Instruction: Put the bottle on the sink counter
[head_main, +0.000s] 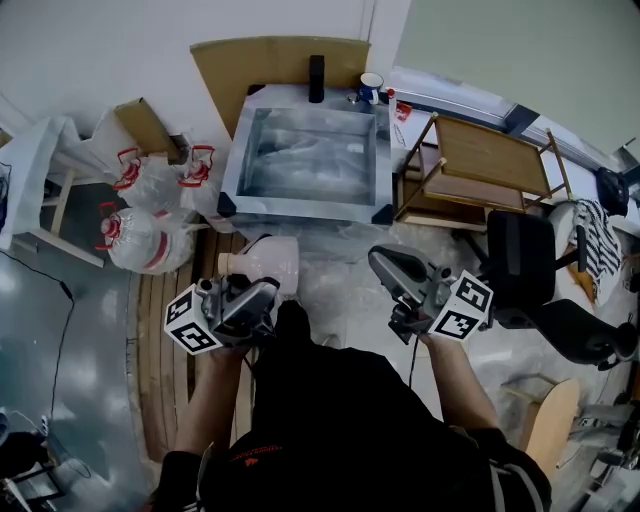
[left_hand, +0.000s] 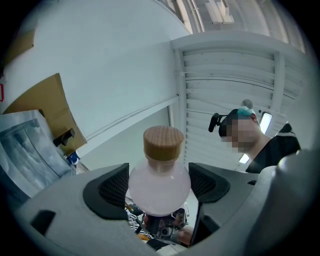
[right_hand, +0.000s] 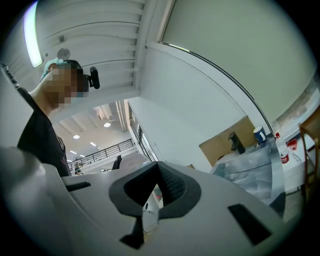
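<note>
Frosted pink glass bottle (head_main: 268, 258) with wooden cap (left_hand: 163, 142) sits clamped at its round belly between the fingers of our left gripper (left_hand: 159, 186). We judge it slippery and fragile. The fingers of our right gripper (right_hand: 152, 192) are together, empty.

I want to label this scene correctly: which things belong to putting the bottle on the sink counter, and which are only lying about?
Belong to the job:
bottle, held in the left gripper
sink

Only lying about:
cup
wooden shelf
plastic bags
office chair
cardboard
</note>
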